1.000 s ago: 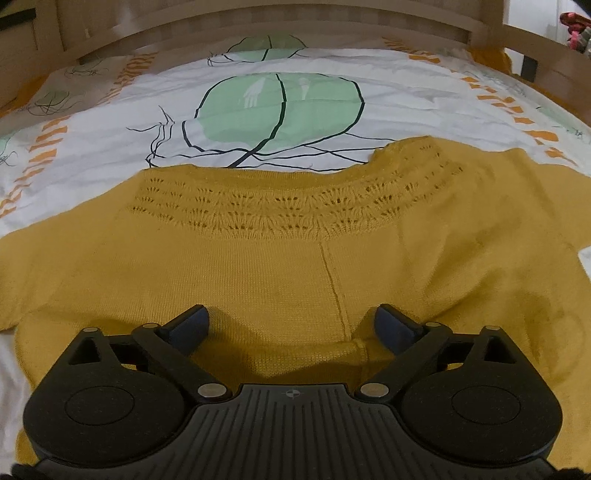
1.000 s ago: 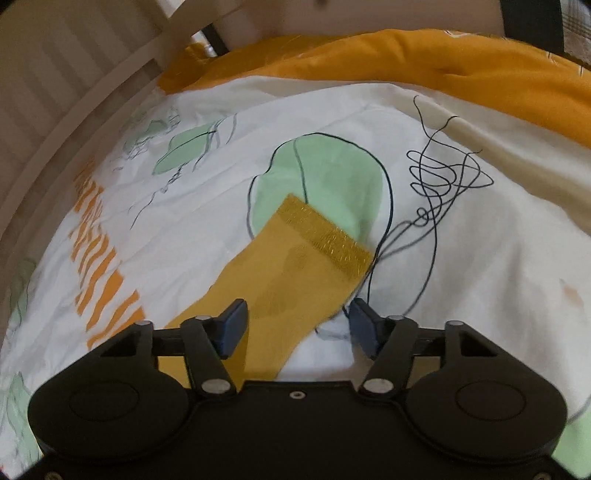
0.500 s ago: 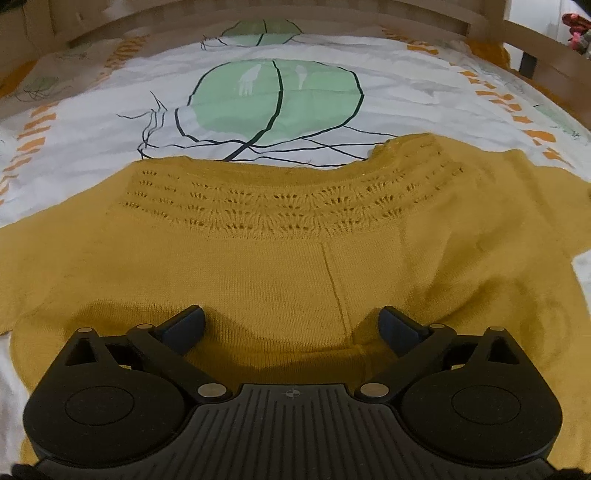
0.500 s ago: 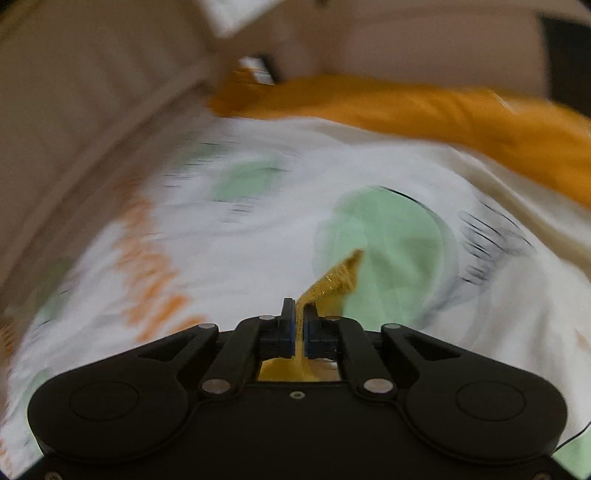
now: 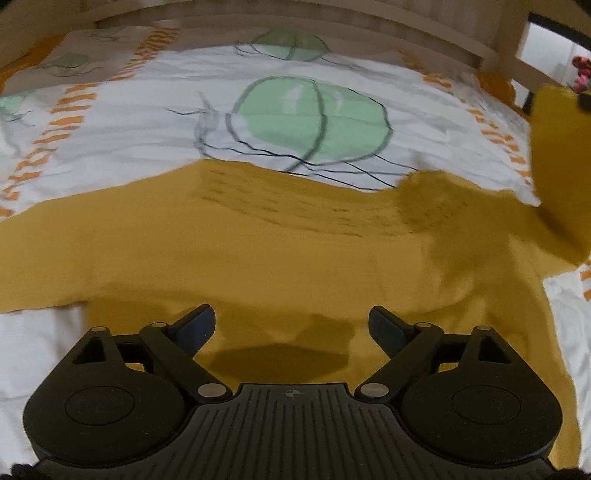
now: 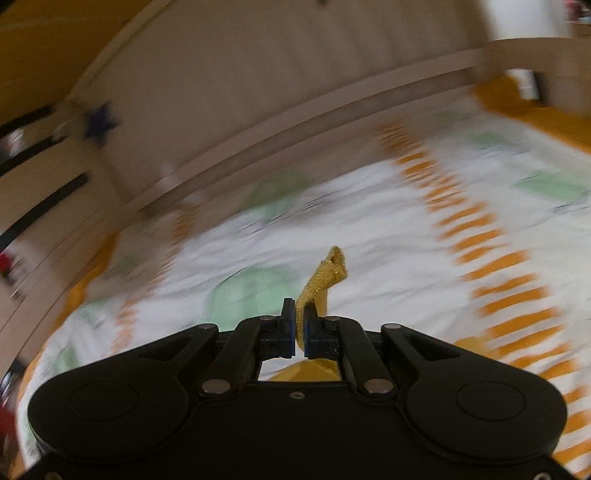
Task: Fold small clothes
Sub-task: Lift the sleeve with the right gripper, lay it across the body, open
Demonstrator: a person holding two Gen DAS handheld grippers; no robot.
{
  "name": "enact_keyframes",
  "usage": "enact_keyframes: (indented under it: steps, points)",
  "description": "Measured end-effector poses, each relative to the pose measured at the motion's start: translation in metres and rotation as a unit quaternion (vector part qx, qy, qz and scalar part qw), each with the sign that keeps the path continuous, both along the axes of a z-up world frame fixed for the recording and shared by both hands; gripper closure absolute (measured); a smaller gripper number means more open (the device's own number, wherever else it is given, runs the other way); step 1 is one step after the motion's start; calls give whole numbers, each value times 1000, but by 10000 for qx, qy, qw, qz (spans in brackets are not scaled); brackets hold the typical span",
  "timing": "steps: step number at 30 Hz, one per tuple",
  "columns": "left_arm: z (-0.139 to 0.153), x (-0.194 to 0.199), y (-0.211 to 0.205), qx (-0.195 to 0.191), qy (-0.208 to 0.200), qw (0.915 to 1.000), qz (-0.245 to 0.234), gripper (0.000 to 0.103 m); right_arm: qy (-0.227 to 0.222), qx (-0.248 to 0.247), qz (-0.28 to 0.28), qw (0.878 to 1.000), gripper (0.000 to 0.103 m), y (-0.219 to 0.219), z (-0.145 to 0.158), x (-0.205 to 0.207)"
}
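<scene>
A mustard-yellow knit sweater [image 5: 258, 251] lies flat on the bed, neckline toward the far side. My left gripper [image 5: 290, 314] hovers over its lower body with the jaws wide and closing; only the flat knit lies beneath them, and the pads press on nothing. The sweater's right sleeve [image 5: 554, 155] is lifted off the sheet at the right edge of the left wrist view. My right gripper [image 6: 300, 317] is shut on that sleeve, and the ribbed cuff [image 6: 328, 273] sticks up past the pads. The right wrist view is blurred by motion.
The bed sheet [image 5: 147, 122] is white with green blobs, black lines and orange dashes. A wooden bed rail [image 5: 332, 33] runs along the far side, and the same rail [image 6: 295, 122] curves across the right wrist view. Orange bedding [image 6: 535, 110] sits at the far corner.
My right gripper shut on the sleeve cuff, then lifted it and swung round over the sheet. The left gripper drew back and up, its jaws narrowed slightly. The sleeve now rises at the right.
</scene>
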State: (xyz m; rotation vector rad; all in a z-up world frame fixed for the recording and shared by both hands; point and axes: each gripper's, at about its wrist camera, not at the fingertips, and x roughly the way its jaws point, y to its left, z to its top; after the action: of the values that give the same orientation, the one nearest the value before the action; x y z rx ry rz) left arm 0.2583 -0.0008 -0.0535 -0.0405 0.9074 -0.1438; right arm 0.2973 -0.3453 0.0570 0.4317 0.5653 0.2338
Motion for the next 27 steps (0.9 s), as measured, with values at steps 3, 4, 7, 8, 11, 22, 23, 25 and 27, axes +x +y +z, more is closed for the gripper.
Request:
enact_keyframes:
  steps: [3, 4, 7, 8, 11, 22, 23, 25, 27]
  points:
    - [3, -2, 21, -75, 6, 9997, 216, 13, 16, 14, 453, 9990, 93, 51, -17, 2]
    - [3, -3, 28, -111, 20, 9996, 277, 13, 59, 55, 588, 9982, 93, 67, -25, 4]
    - [2, -3, 48, -208, 74, 9986, 489, 13, 267, 228, 844, 9958, 93, 105, -50, 5]
    - [2, -3, 54, -239, 98, 9981, 552, 13, 334, 190, 915, 9951, 93, 117, -59, 4]
    - [1, -4, 67, -350, 162, 9968, 693, 13, 525, -50, 1130, 9922, 91, 150, -85, -6]
    - [6, 5, 60, -774, 257, 9955, 490, 13, 519, -516, 1390, 9876, 41, 152, -102, -56]
    - [5, 8, 54, -848, 303, 9951, 417, 13, 410, -584, 1337, 9885, 39, 144, -97, -61]
    - [1, 12, 44, -951, 409, 9940, 340, 13, 228, -704, 1179, 9903, 29, 134, -92, -64]
    - [-3, 18, 34, -1024, 483, 9932, 264, 13, 49, -798, 992, 9918, 23, 121, -89, -70]
